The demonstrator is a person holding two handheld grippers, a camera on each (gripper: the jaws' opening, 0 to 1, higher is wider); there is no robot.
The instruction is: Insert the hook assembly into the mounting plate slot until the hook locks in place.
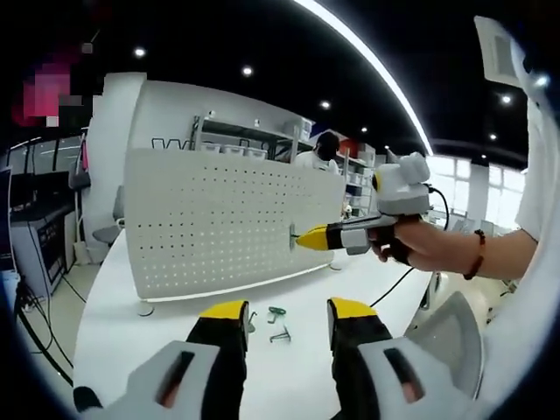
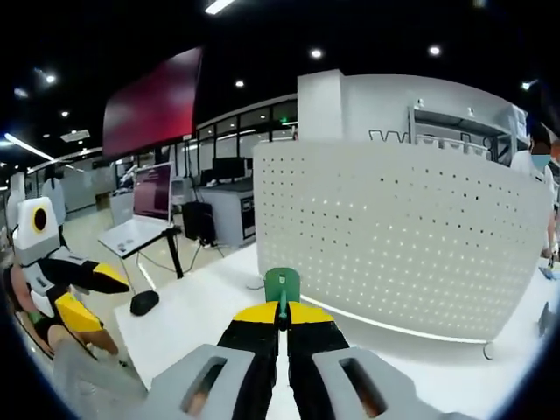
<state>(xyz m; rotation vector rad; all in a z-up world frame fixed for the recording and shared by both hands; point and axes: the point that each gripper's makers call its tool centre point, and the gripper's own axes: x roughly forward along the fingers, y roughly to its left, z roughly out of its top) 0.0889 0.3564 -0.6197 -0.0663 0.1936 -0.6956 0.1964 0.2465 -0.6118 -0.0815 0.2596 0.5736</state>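
Now we're aligning green hook (image 2: 282, 284), clamped in R gripper (image 2: 282, 319), w/ pegboard (image 2: 394, 236) at 12 o'clock; L gripper (image 1: 287, 313) released.

Lab w/ ceiling strip light (image 1: 367, 52), shelving (image 1: 254, 140)

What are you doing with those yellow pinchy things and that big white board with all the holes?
A person is holding a gripper in each hand. The right gripper is shut on a small green hook and is holding it up to the white pegboard, which stands upright on the white table. In the left gripper view, its yellow tip is right at the board's face. The left gripper is open and holds nothing. Two more hooks lie on the table in front of it.
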